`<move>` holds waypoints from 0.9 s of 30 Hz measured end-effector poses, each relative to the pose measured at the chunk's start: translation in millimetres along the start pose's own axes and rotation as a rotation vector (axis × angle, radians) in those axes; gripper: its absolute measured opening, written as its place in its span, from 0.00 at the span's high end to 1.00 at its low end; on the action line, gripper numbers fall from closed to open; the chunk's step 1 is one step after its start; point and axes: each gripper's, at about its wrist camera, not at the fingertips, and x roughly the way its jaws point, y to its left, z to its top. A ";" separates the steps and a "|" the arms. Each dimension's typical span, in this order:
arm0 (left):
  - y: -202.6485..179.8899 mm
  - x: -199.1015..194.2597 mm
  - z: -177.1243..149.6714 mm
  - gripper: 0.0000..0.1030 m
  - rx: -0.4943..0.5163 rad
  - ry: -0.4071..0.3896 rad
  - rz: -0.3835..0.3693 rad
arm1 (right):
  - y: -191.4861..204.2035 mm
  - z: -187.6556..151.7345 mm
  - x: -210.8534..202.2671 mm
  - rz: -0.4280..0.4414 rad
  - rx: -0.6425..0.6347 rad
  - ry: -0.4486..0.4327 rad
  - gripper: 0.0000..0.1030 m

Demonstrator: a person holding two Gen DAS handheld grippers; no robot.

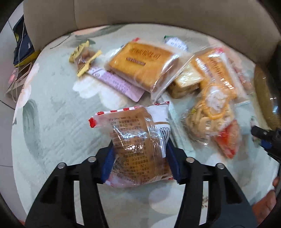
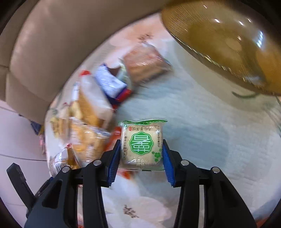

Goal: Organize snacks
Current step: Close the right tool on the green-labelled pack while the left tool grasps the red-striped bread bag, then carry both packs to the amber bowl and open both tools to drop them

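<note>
Clamped between the blue pads of the left gripper (image 1: 140,157) is a bun (image 1: 138,140) in a clear wrapper with a red-striped seam, lifted clear of the pale floral cloth (image 1: 52,131). To the left of this gripper the cloth lies bare out to the table's round edge, with floor beyond. Ahead and slightly left sits a small yellow candy (image 1: 84,57) beside a pink packet (image 1: 119,82); straight ahead is a square cake (image 1: 140,64) in a clear bag. Ahead to the right, more wrapped snacks (image 1: 210,98) crowd together, touching and overlapping, blurred. A beige sofa (image 1: 158,12) backs the far edge.

The right gripper (image 2: 141,149) pinches a green-labelled pastry (image 2: 142,143) between its pads. Left of it the blurred snack pile lies close, just beside the left finger. Ahead and to the right the cloth is open up to an amber glass bowl (image 2: 228,45) at the upper right.
</note>
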 end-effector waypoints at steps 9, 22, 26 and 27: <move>-31.9 -82.7 10.7 0.49 0.070 -0.189 -0.231 | 0.3 21.3 -78.7 0.020 -0.023 -0.171 0.58; -243.5 -89.6 81.5 0.49 0.310 -0.198 -0.472 | -113.1 87.2 -162.6 -0.146 0.149 -0.428 0.57; -299.3 -67.7 97.0 0.47 0.342 -0.191 -0.498 | -136.2 95.3 -156.7 -0.187 0.178 -0.475 0.19; -308.9 -63.7 99.8 0.44 0.345 -0.195 -0.498 | -140.3 95.9 -154.2 -0.193 0.190 -0.475 0.21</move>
